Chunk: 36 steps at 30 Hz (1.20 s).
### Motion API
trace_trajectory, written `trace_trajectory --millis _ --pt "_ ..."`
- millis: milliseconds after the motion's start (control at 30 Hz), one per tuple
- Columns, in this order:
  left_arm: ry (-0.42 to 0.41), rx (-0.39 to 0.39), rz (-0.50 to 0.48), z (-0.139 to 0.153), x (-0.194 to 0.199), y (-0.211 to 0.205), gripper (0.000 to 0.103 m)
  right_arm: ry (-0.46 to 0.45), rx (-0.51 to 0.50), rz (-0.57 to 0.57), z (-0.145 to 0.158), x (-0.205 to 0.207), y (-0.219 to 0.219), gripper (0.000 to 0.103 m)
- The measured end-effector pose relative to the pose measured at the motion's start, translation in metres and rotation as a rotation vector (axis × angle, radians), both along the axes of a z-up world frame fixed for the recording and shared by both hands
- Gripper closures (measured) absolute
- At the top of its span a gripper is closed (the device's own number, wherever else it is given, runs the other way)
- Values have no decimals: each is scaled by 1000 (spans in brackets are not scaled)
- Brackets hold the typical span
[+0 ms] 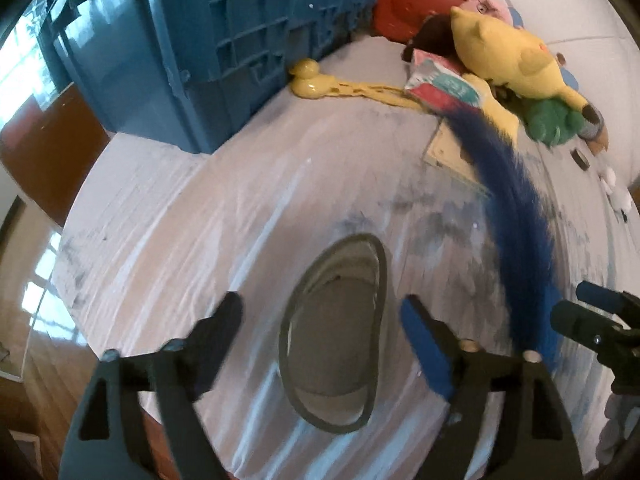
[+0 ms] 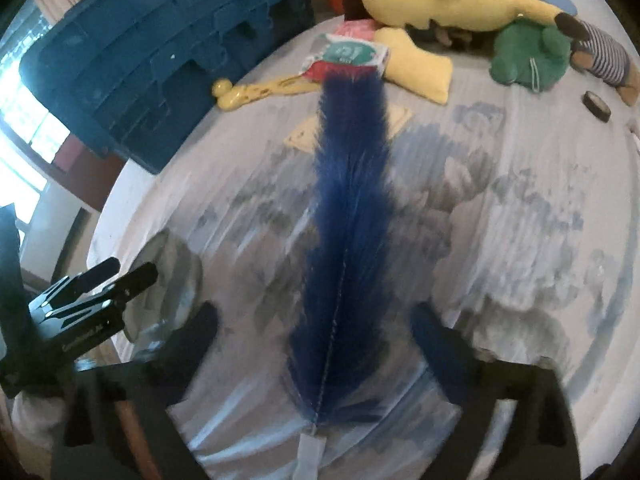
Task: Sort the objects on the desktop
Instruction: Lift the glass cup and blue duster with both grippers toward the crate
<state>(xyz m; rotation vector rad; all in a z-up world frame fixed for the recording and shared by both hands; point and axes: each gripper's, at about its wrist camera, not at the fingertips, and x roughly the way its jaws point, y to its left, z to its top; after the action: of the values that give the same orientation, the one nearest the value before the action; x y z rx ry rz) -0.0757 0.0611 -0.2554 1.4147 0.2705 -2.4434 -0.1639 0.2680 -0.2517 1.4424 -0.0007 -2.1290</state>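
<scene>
lying between the open right gripper (image 2: 314, 344), a blue feather (image 2: 348, 216).

A lived-in home room. Soft toys (image 1: 516, 56) are heaped on a cloth-covered table (image 1: 224, 216) beside a blue plastic crate (image 1: 240, 32). Wooden flooring (image 1: 52, 392) shows below.

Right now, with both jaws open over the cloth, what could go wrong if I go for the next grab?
1. The blue feather duster lies lengthwise between the right gripper jaws; closing on soft bristles may slip.
2. The grey oval dish sits between the left gripper jaws; it looks shallow and smooth, so it could skid on the white cloth.
3. The grippers are close together and may collide.
</scene>
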Motion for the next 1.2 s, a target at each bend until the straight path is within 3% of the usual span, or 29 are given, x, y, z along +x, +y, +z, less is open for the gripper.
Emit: trace_trajectory --millis 167,367,433,467,500,567,733,867,933,967,1000,1033,1200 --pt "-37 -23 -50 -17 -6 3 13 4 5 -28 -7 13 0 1" --pt "-14 34 -140 -35 -10 -2 12 41 56 -104 -18 31 -4 3" --pt "-23 60 -171 -45 -13 -4 8 82 89 -113 -23 36 -11 13" --pt "-15 36 -193 -46 -14 -1 6 106 117 -119 -27 37 -15 32" --pt "-4 5 -218 -48 -14 3 13 128 145 -127 -32 37 -19 47" --pt "17 -1 -246 -44 -13 9 31 173 202 -142 -41 38 -27 63" --pt "29 -1 -261 -43 -11 12 32 139 211 -176 -47 29 -29 62" --pt "45 -2 -260 -43 -9 11 30 154 240 -177 -52 29 -38 47" --pt "49 -3 -263 -43 -9 10 31 168 261 -182 -54 29 -43 47" --pt "48 -3 -263 -43 -9 9 33 170 265 -190 -54 29 -43 52" --pt "43 -3 -262 -42 -8 9 35 168 272 -205 -53 28 -42 76" --pt "45 0 -261 -40 -4 10 35 159 269 -212 -51 29 -40 88" --pt "85 14 -263 -21 13 15 36 73 130 -207 -44 44 -16 88"
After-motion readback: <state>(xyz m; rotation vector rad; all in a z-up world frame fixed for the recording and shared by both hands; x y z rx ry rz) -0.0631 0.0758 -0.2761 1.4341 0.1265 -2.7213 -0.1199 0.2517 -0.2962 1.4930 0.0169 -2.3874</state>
